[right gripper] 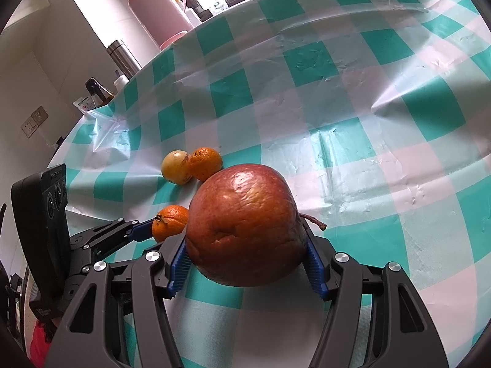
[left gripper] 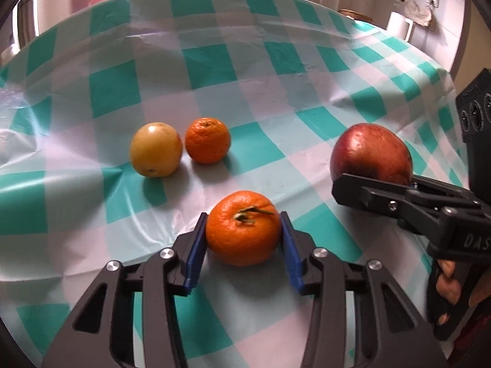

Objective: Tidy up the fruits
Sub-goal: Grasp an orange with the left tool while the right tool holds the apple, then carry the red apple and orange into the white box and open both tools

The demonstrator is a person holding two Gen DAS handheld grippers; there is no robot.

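Slippage is our worry: left gripper [left gripper: 244,233] pinching the mandarin [left gripper: 244,228], right gripper [right gripper: 245,254] clamping the apple [right gripper: 244,225], both round, smooth-skinned.

Four fruits on the tabletop [left gripper: 245,70], a mandarin [left gripper: 244,232] nearest between the left claw [left gripper: 244,239] pads, an apple [left gripper: 371,153] to its right in the right claw [right gripper: 245,251], a second mandarin [left gripper: 207,140] and a pear [left gripper: 156,149] side by side behind, pear on the left.

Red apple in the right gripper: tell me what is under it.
Under the red apple shows checked tablecloth, shadowed. Whether the apple touches the cloth is hidden by its bulk. The right gripper clamps its sides with blue pads.
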